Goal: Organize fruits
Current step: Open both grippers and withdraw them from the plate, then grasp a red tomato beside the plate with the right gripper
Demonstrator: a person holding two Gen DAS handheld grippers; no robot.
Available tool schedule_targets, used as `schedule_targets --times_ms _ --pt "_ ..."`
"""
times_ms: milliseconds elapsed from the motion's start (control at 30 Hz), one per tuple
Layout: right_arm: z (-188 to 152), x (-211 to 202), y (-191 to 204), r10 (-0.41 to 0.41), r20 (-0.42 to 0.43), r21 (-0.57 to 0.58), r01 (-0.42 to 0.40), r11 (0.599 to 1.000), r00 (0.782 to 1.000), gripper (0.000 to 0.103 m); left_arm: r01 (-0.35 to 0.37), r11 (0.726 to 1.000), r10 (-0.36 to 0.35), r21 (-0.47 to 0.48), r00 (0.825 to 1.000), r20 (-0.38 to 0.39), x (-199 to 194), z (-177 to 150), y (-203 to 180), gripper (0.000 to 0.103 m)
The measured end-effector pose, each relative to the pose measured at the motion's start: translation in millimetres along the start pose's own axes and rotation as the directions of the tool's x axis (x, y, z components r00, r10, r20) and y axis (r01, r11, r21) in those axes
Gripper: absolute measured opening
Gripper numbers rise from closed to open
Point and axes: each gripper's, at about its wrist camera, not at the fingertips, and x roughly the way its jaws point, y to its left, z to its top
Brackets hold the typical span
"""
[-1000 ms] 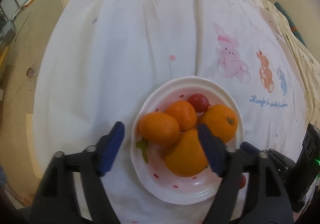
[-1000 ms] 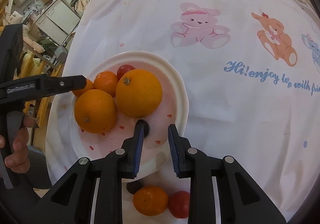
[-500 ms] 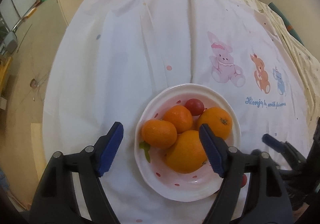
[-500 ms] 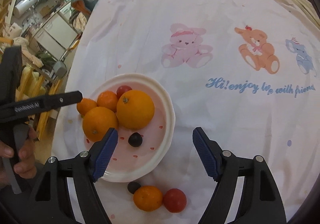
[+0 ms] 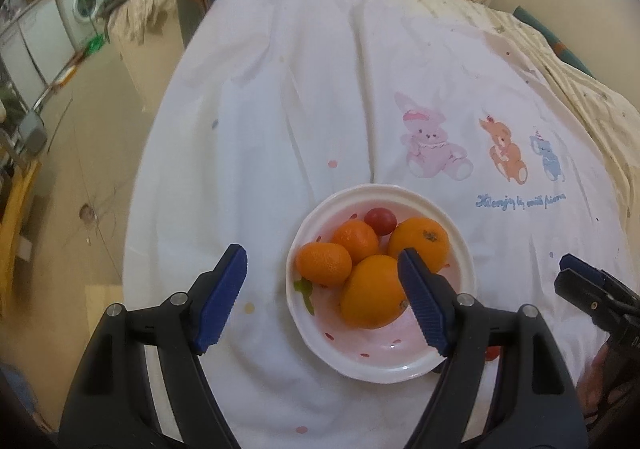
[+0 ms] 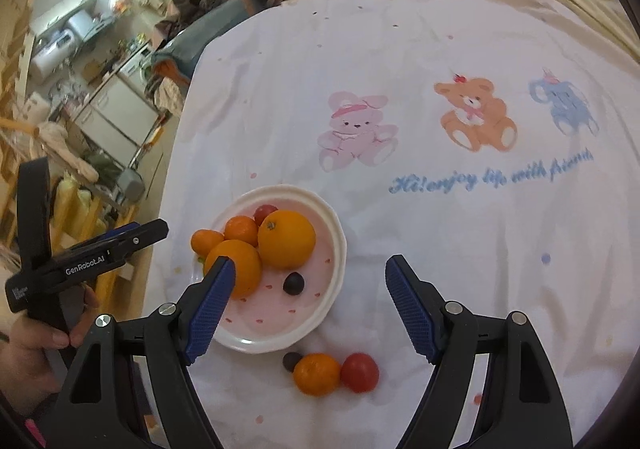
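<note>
A white bowl (image 5: 462, 245) (image 6: 338, 249) with pink dots sits on the white cloth. It holds several oranges (image 5: 418, 243) (image 6: 286, 239), a red tomato (image 5: 380, 221) and a dark grape (image 6: 294, 283). On the cloth in front of the bowl lie a small orange (image 6: 316, 373), a red tomato (image 6: 359, 372) and a dark grape (image 6: 291, 361). My left gripper (image 5: 322, 279) is open and empty above the bowl's near left side. My right gripper (image 6: 308, 287) is open and empty above the bowl's near right edge.
The cloth bears a pink bunny (image 6: 354, 129), a bear (image 6: 474, 113) and an elephant print with blue writing. The table's left edge drops to the floor (image 5: 92, 153). A washing machine (image 5: 82, 1) and clutter stand at the far left.
My right gripper opened, left the dark grape in the bowl and drew back and up. My left gripper also pulled back, still open.
</note>
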Motion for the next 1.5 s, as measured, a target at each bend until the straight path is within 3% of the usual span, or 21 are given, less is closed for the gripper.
schedule_targets --times_ms 600,833,1167,1333,1433,1500 --pt "-40 -57 -25 -0.044 0.078 0.146 0.032 0.989 0.996 0.080 0.041 0.992 -0.049 0.119 0.997 0.062 -45 -46 -29 0.075" --pt "-53 -66 -45 -0.068 0.059 0.201 0.055 0.978 0.996 0.080 0.065 0.994 -0.068 0.087 0.997 0.027 -50 -60 -38 0.075" --pt "-72 -29 -69 -0.042 -0.110 0.305 0.074 0.950 0.993 0.079 0.081 0.995 -0.077 0.064 0.995 -0.059 -26 -69 -43 0.075" --pt "-71 7 -59 0.033 -0.195 0.308 0.029 0.951 0.980 0.064 0.078 0.996 -0.073 0.047 0.993 -0.095 -19 -73 -33 0.075" --pt "-69 27 -50 0.011 -0.233 0.289 0.058 0.955 0.972 0.061 0.077 0.997 -0.074 0.022 0.991 -0.114 -16 -73 -25 0.075" --pt "-68 39 -48 -0.002 -0.260 0.290 0.080 0.954 0.966 0.054 0.082 0.997 -0.081 0.005 0.989 -0.127 -14 -73 -20 0.075"
